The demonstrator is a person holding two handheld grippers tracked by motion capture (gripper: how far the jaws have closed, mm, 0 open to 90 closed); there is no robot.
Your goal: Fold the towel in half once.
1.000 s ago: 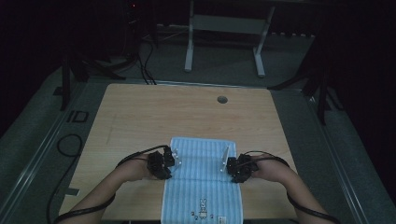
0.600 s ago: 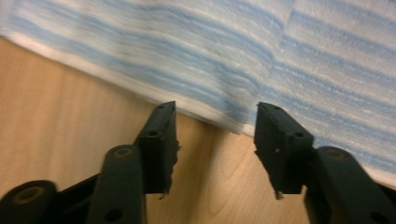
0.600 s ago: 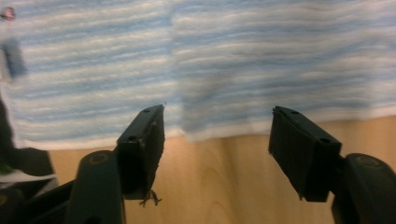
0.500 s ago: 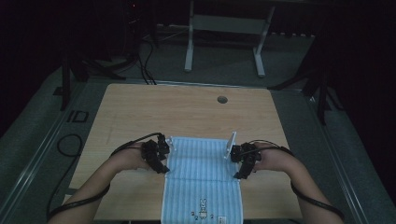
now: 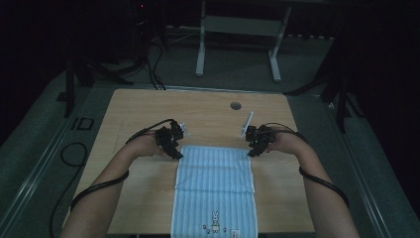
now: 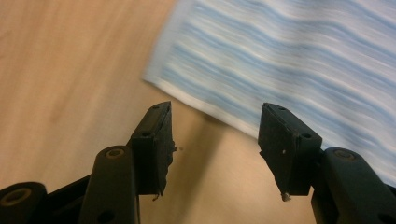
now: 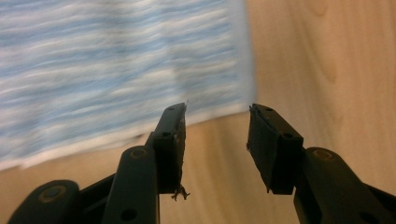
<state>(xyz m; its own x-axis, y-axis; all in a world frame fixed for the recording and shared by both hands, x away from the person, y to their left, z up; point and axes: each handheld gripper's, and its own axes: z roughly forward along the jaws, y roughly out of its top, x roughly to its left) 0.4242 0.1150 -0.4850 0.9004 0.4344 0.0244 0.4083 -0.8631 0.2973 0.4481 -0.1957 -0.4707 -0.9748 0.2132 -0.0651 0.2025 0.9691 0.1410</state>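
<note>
A blue-and-white striped towel (image 5: 215, 183) lies flat on the wooden table (image 5: 148, 109), its near end with a small rabbit print hanging at the front edge. My left gripper (image 5: 177, 154) hovers just beyond the towel's far left corner, open; its jaws have just been opening and hold nothing. In the left gripper view the gripper (image 6: 215, 135) frames bare wood, with the towel (image 6: 303, 56) ahead. My right gripper (image 5: 250, 151) sits by the far right corner, open, its jaws partly closing again with nothing between them. The right gripper view puts the gripper (image 7: 215, 135) short of the towel (image 7: 116, 60).
A round cable hole (image 5: 236, 105) sits near the table's far edge. Bare wood stretches beyond the towel and on both sides. A white table frame (image 5: 237, 25) stands on the dark floor behind. Cables (image 5: 69, 153) loop on the floor at the left.
Both grippers let go of the towel's side edges, opened, and moved up and toward the far side of the table. The towel stays flat.
</note>
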